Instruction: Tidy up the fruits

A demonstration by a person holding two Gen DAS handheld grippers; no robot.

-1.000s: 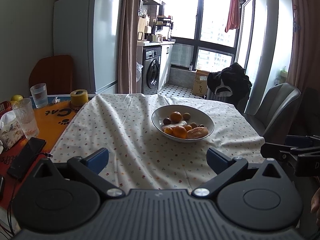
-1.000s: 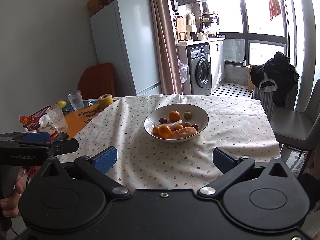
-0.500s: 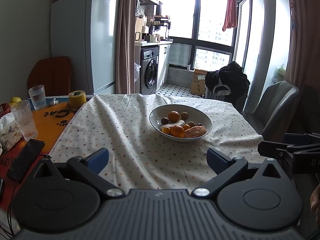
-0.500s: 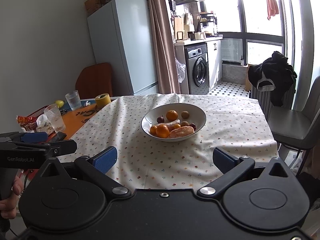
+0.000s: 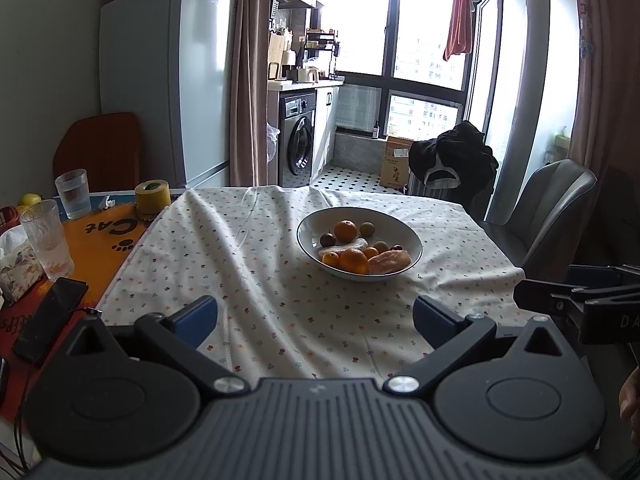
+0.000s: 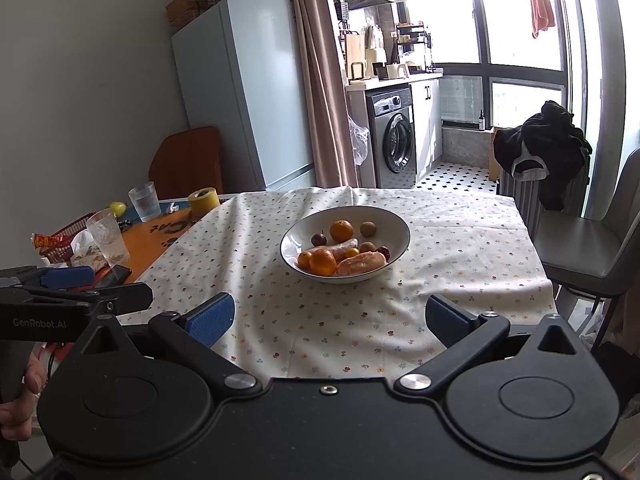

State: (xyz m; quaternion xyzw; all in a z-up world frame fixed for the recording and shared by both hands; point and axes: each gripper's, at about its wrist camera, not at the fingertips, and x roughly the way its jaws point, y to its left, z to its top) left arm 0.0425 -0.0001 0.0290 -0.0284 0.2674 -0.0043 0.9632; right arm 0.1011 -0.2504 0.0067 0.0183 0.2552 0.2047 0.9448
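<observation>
A white bowl (image 5: 400,225) (image 6: 394,226) stands in the middle of the flowered tablecloth (image 5: 256,272) (image 6: 460,256). It holds oranges (image 5: 353,260) (image 6: 341,229), small brown and dark fruits and a pale long fruit. My left gripper (image 5: 315,314) hangs open over the near table edge, well short of the bowl, with nothing between its blue pads. My right gripper (image 6: 329,316) is open and empty too, equally far back. Each gripper shows from the side in the other's view, the right one (image 5: 580,300) and the left one (image 6: 68,292).
On the orange table part at the left stand two glasses (image 5: 47,240) (image 6: 108,236), a yellow tape roll (image 5: 152,196), a tissue pack (image 5: 16,260) and a phone (image 5: 50,316). A grey chair (image 5: 556,208) (image 6: 592,248) is at the right edge. A fridge and washing machine stand behind.
Both grippers have drawn back and risen a little, so the bowl looks slightly smaller and farther. Both stay open.
</observation>
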